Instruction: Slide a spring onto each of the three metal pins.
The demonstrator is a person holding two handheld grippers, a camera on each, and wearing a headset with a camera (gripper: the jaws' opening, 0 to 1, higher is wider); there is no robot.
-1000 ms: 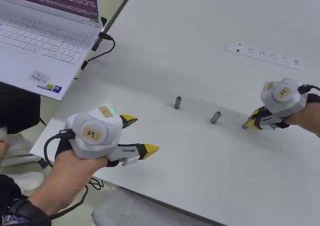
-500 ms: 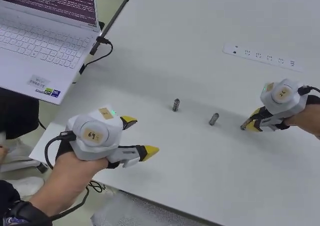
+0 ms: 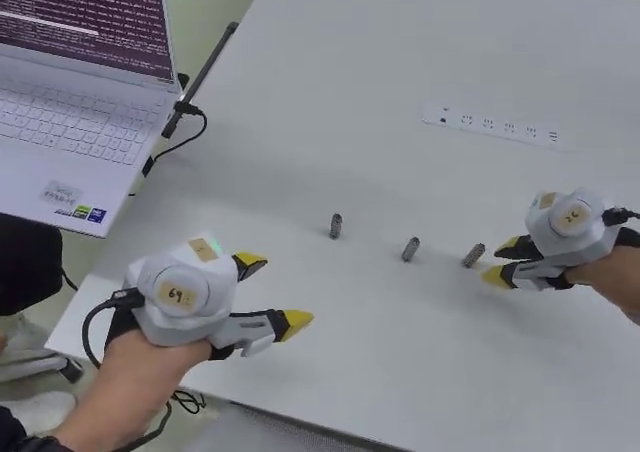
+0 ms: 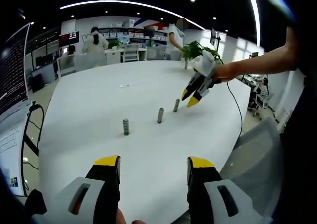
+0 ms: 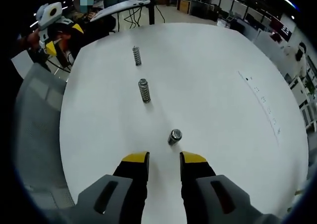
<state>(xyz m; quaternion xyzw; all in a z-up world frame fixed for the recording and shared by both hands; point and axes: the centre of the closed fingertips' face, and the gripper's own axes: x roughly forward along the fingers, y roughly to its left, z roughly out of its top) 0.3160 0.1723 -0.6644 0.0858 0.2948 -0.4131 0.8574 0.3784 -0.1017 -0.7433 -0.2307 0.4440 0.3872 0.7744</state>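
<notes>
Released now, the right hand-held gripper (image 3: 502, 261) has let go of the short grey metal pin (image 3: 474, 255) it was clamped on a second ago. It has backed a little away, and its yellow-tipped jaws stand parted with nothing between them. That pin stands free on the white worktop (image 3: 420, 362), just beside those jaws at their 9 o'clock in the head view.

In the right gripper view the same pin sits at 12 o'clock, dead ahead of the jaws and close. Any return to it would be a straight push forward. Its long axis is upright; the head view shows the top leaning slightly, which may only be the camera angle.

Seen nearly end-on, the pin shows a bright round top, and the coils are hard to make out. In the left gripper view it looks ribbed like its neighbours, so I judge a spring is on it.

The middle pin (image 3: 411, 249) and the far pin (image 3: 336, 226), both sleeved in coiled steel springs, continue the row toward 9 o'clock. All three seem loaded.

The left hand-held gripper (image 3: 273, 290) hangs open and empty at the row's 7 o'clock, well apart, so the right one is much the nearer.
</notes>
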